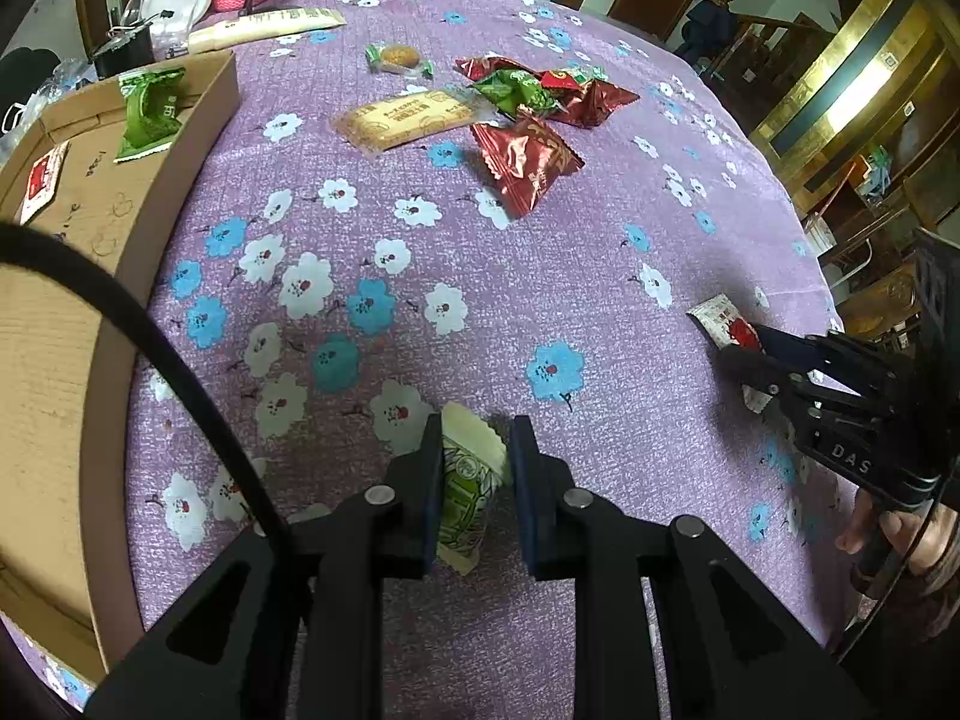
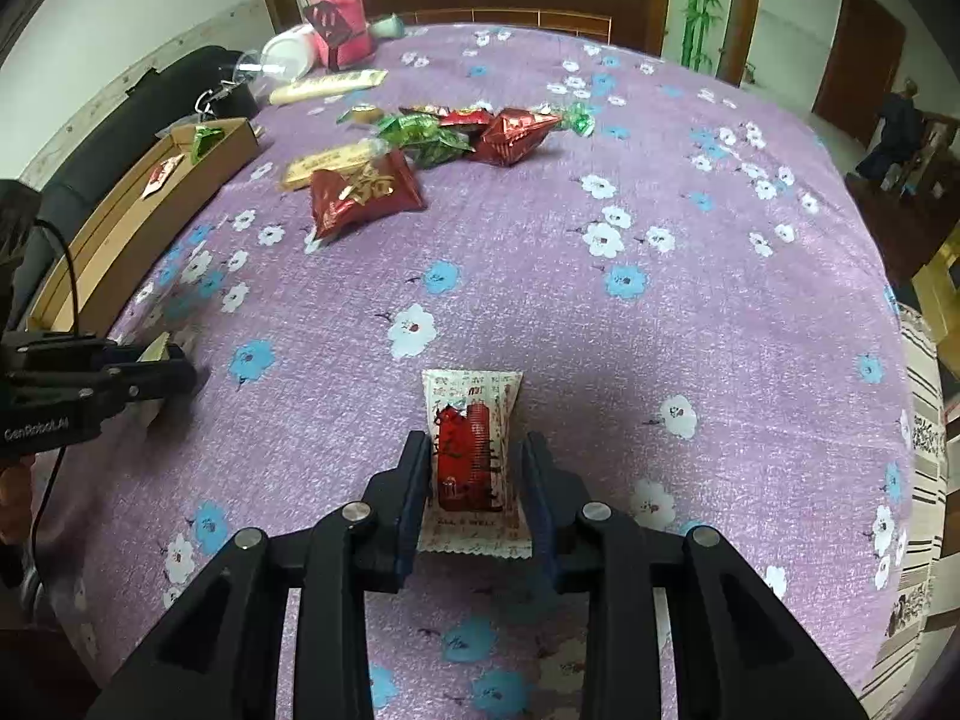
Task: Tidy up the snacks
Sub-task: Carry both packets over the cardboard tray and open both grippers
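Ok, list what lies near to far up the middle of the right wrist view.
Right hand-held gripper shut on the white-and-red snack packet → red foil packet → heap of red and green snacks → pink jar.

Black hand-held gripper (image 1: pixel 471 468) with silver pins, blue pads, seemingly "DAS" lettering.
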Available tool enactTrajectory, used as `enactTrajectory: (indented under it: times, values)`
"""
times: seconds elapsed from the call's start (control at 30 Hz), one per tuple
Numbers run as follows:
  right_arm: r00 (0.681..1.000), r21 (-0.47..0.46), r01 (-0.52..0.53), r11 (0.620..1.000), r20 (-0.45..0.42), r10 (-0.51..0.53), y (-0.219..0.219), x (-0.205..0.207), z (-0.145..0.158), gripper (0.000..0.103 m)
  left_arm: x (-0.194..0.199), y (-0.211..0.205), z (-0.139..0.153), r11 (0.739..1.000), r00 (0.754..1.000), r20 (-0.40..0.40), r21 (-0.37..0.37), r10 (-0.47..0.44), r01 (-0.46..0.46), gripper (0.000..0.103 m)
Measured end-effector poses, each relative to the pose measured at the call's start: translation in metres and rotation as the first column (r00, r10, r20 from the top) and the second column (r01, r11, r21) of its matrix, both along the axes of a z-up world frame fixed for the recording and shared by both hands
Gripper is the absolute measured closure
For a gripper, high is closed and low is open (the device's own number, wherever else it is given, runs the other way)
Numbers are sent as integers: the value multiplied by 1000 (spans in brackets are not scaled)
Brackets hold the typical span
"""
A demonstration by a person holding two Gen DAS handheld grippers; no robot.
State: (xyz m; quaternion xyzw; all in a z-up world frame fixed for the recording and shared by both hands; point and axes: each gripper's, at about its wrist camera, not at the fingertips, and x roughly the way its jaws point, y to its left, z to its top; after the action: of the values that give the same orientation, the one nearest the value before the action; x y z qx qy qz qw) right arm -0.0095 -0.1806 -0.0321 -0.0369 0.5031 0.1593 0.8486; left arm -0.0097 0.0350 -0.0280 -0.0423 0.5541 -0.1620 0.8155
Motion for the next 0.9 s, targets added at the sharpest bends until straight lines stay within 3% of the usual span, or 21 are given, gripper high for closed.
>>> enactTrajectory:
  times: [0.1, 0.23, 0.9]
  values:
    - [999, -87, -46, 995, -3, 46, 16, 4, -2, 74, 0, 0, 0, 1000, 1000, 2, -3, 6, -6, 81]
    - [997, -130, -61, 990, 39, 66, 26, -6, 6, 80, -4, 2, 0, 1000, 1000, 19, -7, 17, -16, 81]
    - [991, -79, -42, 996, 121, 51, 62, -28, 50, 80, -15, 3, 30, 999, 989, 140, 7, 51, -53, 81]
